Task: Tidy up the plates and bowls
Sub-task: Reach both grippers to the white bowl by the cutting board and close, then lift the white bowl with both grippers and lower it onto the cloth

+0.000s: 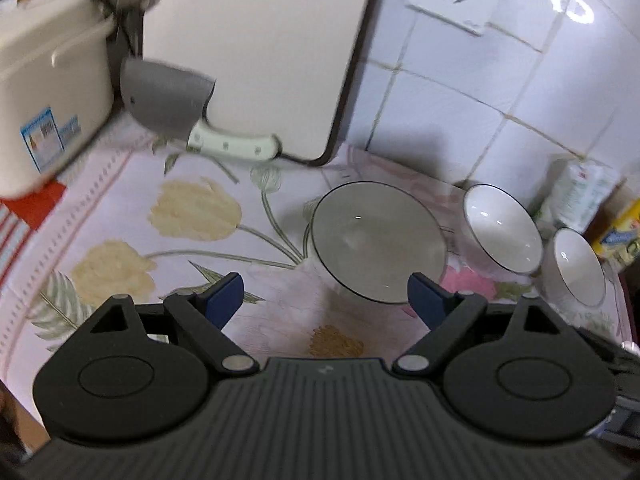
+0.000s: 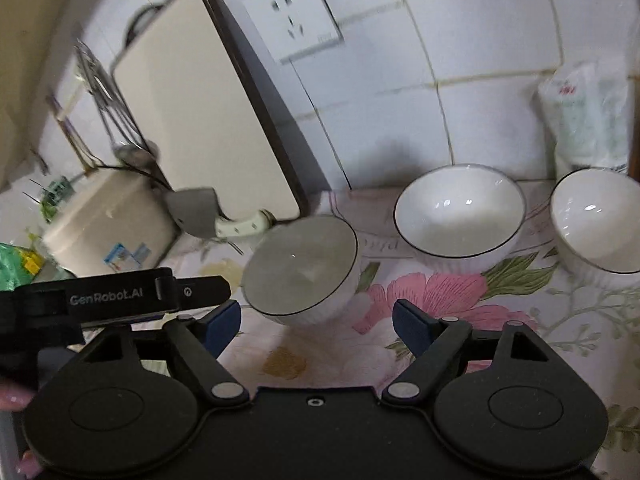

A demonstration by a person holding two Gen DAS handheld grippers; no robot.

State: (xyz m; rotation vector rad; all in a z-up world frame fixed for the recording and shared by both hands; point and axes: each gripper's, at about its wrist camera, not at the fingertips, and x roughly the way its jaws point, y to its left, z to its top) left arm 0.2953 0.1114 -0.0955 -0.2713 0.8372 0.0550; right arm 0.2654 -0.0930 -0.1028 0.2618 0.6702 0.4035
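Two wrist views over a bench (image 1: 132, 208) covered with a flowered cloth, against a white tiled wall. Three white bowls with thin dark rims stand in a row on the cloth. The nearest bowl (image 1: 378, 242) (image 2: 300, 270) sits just ahead of both tools; a middle bowl (image 1: 502, 228) (image 2: 460, 216) and a far bowl (image 1: 578, 266) (image 2: 596, 220) stand beside it toward the right, each apart from its neighbour. No plates are in view.

The left hand-held gripper (image 1: 325, 298) has its blue-padded jaws spread wide with nothing between them, aimed down at the near side of the nearest bowl. The right hand-held gripper (image 2: 316, 322) is likewise spread wide and empty, facing that same bowl from slightly further right. Neither touches a bowl.

Behind, a pale cutting board (image 1: 256, 56) leans on the wall with a cleaver (image 1: 168, 100) resting against it, and a cream box (image 1: 48, 92) stands at the left.

This looks like the approach to a first pick-up, with no bowl stacked yet. The next move probably calls for one tool to settle its jaws over a bowl's rim, one pad inside and one outside, then lift it into a neighbouring bowl. Glazed rims may slip
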